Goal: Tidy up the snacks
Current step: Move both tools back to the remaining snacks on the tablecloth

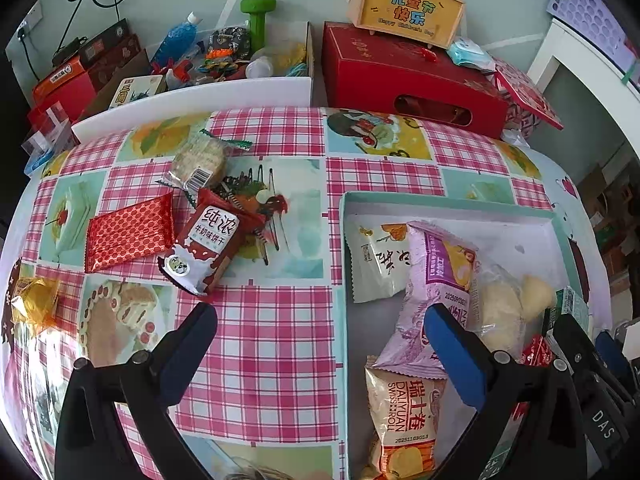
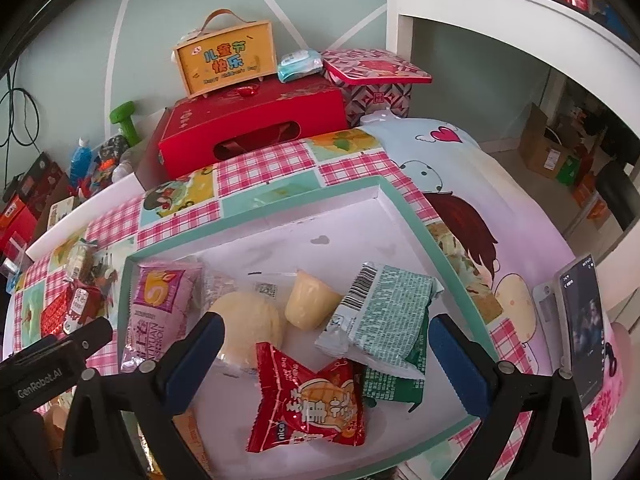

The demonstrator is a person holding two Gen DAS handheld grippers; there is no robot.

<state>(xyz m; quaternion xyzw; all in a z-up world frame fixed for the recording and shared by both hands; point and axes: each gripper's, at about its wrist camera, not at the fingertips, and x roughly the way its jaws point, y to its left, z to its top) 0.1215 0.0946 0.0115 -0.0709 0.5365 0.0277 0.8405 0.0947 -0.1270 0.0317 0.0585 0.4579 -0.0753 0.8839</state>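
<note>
— Nearest the left wrist camera, what do you see?

— Both blue-padded fingers of the left gripper (image 1: 320,336), spread wide and holding nothing. One finger hangs over the checked tablecloth (image 1: 256,344), the other over the near left corner of the teal tray (image 1: 440,200), just above the purple snack pack (image 1: 432,292).

— And the right gripper (image 2: 326,344)?

— Spread wide too, empty, poised over the tray's near edge above the red candy-style packet (image 2: 308,400) and the green packet (image 2: 384,320).

— Any open room?

— The tray's far half is bare; the cloth between tray and loose snacks is open as well.

— What does only one view show?

— Left view: the brown milk-biscuit pack (image 1: 208,248), red foil packet (image 1: 128,236) and clear cracker pack (image 1: 200,160) lying outside the tray, left of it. Right view: a phone (image 2: 580,328) at the table's right edge.
</note>
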